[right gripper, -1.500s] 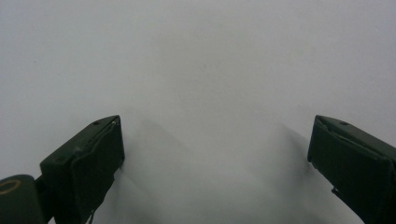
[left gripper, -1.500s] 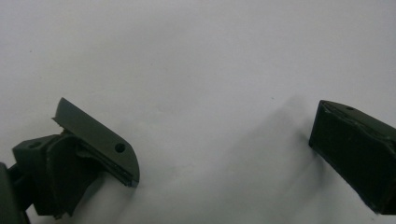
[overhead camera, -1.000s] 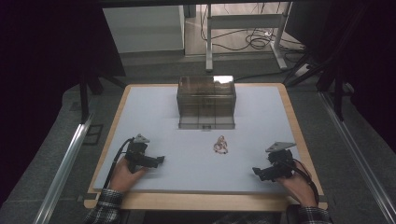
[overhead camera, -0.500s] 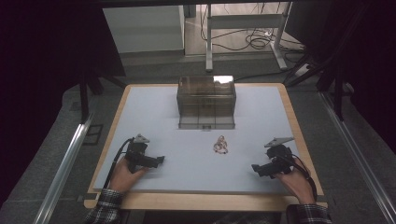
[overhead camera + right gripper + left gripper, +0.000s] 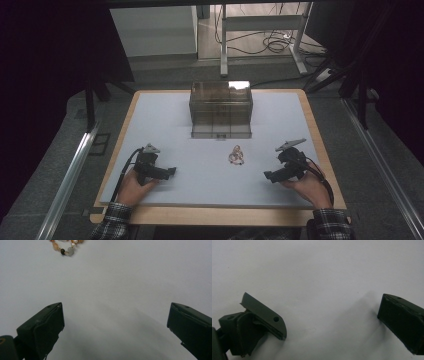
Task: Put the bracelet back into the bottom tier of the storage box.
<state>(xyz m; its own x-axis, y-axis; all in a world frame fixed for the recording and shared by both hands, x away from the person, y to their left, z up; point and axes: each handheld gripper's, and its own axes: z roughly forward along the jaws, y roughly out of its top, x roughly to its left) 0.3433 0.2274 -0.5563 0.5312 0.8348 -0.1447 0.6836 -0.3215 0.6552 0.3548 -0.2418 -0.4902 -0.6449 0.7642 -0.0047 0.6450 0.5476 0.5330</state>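
A small beaded bracelet (image 5: 236, 155) lies on the pale table mat, in front of a clear brown box with small drawers (image 5: 221, 109). My left gripper (image 5: 171, 171) rests low on the mat at the front left, pointing right; its own view shows the jaws wide apart over bare mat (image 5: 332, 317). My right gripper (image 5: 268, 176) is at the front right, pointing left toward the bracelet, open. In its view the beads (image 5: 65, 246) sit at the top edge, well ahead of the spread jaws (image 5: 115, 322).
The mat sits on a wooden-edged table (image 5: 320, 145). Beyond the far edge are a grey floor, a metal stand (image 5: 225, 60) and cables. Metal rails (image 5: 70, 175) run along both sides of the table.
My right gripper has shifted a little left and forward toward the bracelet. The left gripper has stayed in place.
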